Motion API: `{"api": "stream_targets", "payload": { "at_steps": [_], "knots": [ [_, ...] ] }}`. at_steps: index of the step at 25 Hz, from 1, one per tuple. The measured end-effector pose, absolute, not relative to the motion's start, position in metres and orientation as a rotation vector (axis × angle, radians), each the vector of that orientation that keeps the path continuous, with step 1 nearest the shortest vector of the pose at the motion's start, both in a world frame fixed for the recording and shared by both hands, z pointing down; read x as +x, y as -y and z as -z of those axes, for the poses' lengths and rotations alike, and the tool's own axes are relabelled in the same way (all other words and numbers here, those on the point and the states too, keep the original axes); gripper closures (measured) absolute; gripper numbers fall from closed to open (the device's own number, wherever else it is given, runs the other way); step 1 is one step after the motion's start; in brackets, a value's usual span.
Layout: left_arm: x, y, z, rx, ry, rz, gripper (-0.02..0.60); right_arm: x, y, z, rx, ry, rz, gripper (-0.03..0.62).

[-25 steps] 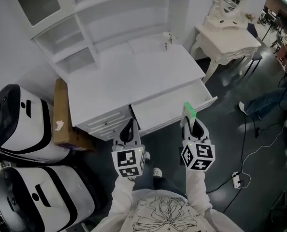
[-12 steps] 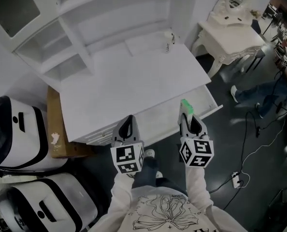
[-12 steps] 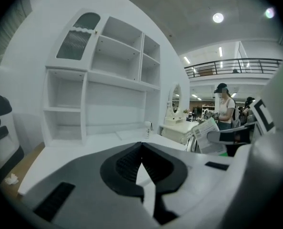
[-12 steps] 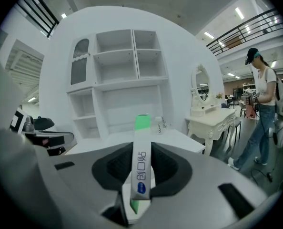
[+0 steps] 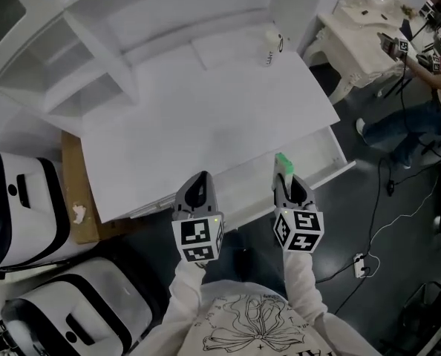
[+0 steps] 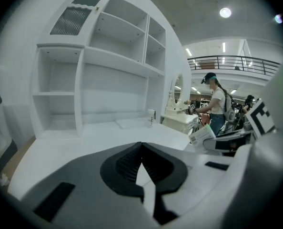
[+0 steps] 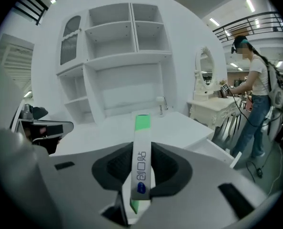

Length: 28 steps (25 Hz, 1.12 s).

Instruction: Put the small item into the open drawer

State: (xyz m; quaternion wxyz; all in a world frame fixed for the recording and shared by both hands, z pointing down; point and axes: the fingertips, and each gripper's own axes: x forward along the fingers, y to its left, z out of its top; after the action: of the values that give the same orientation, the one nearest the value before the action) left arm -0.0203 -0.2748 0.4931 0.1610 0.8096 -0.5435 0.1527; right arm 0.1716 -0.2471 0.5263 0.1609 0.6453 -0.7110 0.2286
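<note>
**Right gripper clamped on small box over the open drawer; left gripper closed, empty**

My right gripper [image 5: 283, 175] had its jaws partway apart and pressed on the two sides of a slim white box with a green end [image 5: 283, 162]. In the right gripper view the box [image 7: 142, 128] ran lengthwise between the pads, green end pointing forward past the jaw tips, with blue print on its white face. My left gripper [image 5: 197, 189] had its jaws together with nothing between them, and it hung beside the right one at the desk's front edge.

From the head view the box's green end sat over the open drawer [image 5: 313, 148], which was pulled out of the right half of the white desk [image 5: 206, 117]. The drawer's inside looked white and bare. The box was in the air, not touching the drawer.

At the back of the desktop stood a small bottle [image 5: 272, 47], with a flat white pad [image 5: 228, 50] beside it, under a white shelf unit [image 5: 131, 21]. A cardboard box [image 5: 76, 191] and white-and-black machines [image 5: 20, 206] stood left of the desk. A cream dressing table [image 5: 361, 35] and a person [image 5: 421, 110] were off to the right, with a power strip [image 5: 360, 260] on the dark floor.
</note>
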Motion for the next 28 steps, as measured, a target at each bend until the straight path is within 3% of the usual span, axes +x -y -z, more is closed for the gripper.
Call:
{"api": "stream_targets", "payload": {
  "at_steps": [28],
  "knots": [
    [-0.02, 0.31, -0.591, 2.113, 1.539, -0.583, 0.579, 0.152, 0.285, -0.738, 1.237, 1.757, -0.917, 0.503]
  ]
}}
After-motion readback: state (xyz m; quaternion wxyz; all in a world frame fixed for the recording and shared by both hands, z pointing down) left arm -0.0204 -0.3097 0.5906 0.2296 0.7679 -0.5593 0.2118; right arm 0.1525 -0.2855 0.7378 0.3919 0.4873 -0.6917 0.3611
